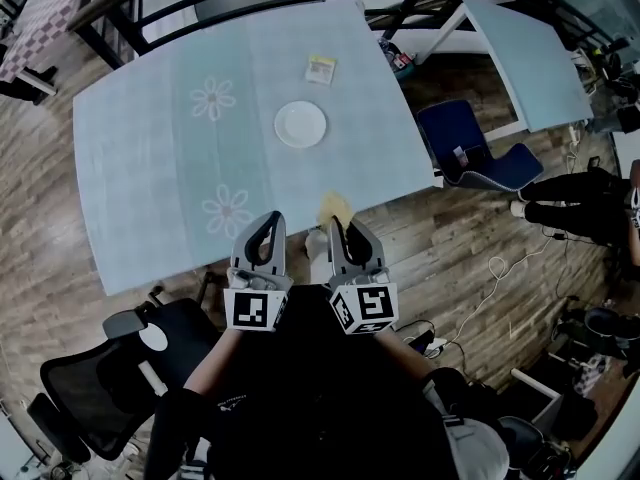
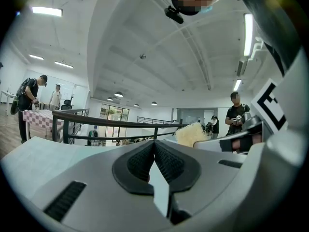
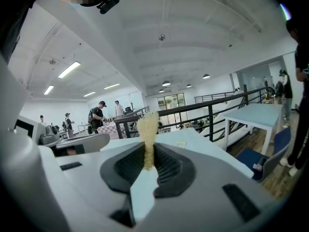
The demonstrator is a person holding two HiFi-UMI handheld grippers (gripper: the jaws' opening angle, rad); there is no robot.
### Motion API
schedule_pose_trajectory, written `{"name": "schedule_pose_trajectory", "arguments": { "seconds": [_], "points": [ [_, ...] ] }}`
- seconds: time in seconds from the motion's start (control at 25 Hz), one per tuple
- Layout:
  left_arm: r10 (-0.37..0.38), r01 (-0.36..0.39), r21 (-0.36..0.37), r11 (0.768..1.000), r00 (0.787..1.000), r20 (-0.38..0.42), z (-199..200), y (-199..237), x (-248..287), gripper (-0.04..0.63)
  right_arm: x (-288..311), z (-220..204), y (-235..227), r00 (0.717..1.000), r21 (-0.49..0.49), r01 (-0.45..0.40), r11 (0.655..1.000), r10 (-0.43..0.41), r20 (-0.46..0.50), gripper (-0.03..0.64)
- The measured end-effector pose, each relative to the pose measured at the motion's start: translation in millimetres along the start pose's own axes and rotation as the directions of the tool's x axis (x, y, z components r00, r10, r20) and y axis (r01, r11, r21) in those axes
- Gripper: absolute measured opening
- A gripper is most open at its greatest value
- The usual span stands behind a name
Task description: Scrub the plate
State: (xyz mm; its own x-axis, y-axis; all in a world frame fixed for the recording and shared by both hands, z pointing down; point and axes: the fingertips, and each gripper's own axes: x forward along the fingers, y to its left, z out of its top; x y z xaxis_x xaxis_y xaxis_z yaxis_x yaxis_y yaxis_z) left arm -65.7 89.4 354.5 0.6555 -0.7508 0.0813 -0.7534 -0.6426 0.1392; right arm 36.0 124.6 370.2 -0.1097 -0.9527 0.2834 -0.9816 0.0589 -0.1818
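A small white plate [image 1: 300, 124] lies near the middle of the pale blue table [image 1: 140, 168]. Both grippers are held side by side over the table's near edge, well short of the plate. My right gripper [image 1: 336, 226] is shut on a yellow sponge [image 1: 337, 208], which stands up thin between the pads [image 3: 147, 144] in the right gripper view. My left gripper [image 1: 270, 222] is shut with nothing in it; its black pads [image 2: 166, 163] meet. The sponge [image 2: 189, 134] also shows to the right in the left gripper view.
A small yellowish packet [image 1: 320, 69] lies on the table beyond the plate. A black office chair [image 1: 110, 368] stands at the lower left, a blue chair [image 1: 470, 153] to the right of the table, and a second table [image 1: 530, 58] further right. People stand around the room.
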Motion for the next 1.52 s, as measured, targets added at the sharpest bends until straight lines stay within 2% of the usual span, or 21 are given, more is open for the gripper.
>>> {"name": "schedule_pose_trajectory", "arguments": {
  "seconds": [0.24, 0.44, 0.72, 0.92, 1.08, 1.32, 1.52],
  "points": [
    [0.063, -0.063, 0.005, 0.998, 0.998, 0.003, 3.6, -3.9, 39.4, 0.012, 34.5, 15.8, -31.0, 0.997, -0.008, -0.068, 0.998, 0.068, -0.021, 0.052],
    [0.146, -0.146, 0.002, 0.989, 0.989, 0.014, 6.2, -0.3, 70.1, 0.012, 63.7, 24.8, -51.8, 0.989, -0.006, -0.14, 0.99, 0.14, -0.045, 0.052],
    [0.282, -0.283, 0.002, 0.959, 0.959, 0.028, 6.9, 1.8, 86.7, 0.012, 92.9, 32.0, -58.3, 0.958, -0.011, -0.276, 0.961, 0.274, -0.086, 0.052],
    [0.344, -0.344, -0.004, 0.939, 0.939, 0.016, 2.9, 5.6, 88.2, 0.012, 105.6, 29.8, -56.5, 0.934, 0.006, -0.336, 0.942, 0.334, -0.126, 0.052],
    [0.359, -0.359, 0.005, 0.933, 0.933, 0.01, -0.1, 13.0, 93.0, 0.012, 118.8, 32.8, -57.9, 0.929, 0.011, -0.348, 0.938, 0.346, -0.133, 0.052],
    [0.366, -0.367, 0.013, 0.93, 0.93, 0.012, -5.4, 28.4, 108.8, 0.012, 151.5, 32.9, -67.5, 0.937, -0.007, -0.325, 0.946, 0.321, -0.139, 0.052],
    [0.331, -0.331, -0.006, 0.944, 0.944, 0.017, -9.1, 39.4, 124.1, 0.012, 173.7, 34.8, -69.1, 0.952, -0.019, -0.283, 0.959, 0.278, -0.127, 0.052]
  ]
}}
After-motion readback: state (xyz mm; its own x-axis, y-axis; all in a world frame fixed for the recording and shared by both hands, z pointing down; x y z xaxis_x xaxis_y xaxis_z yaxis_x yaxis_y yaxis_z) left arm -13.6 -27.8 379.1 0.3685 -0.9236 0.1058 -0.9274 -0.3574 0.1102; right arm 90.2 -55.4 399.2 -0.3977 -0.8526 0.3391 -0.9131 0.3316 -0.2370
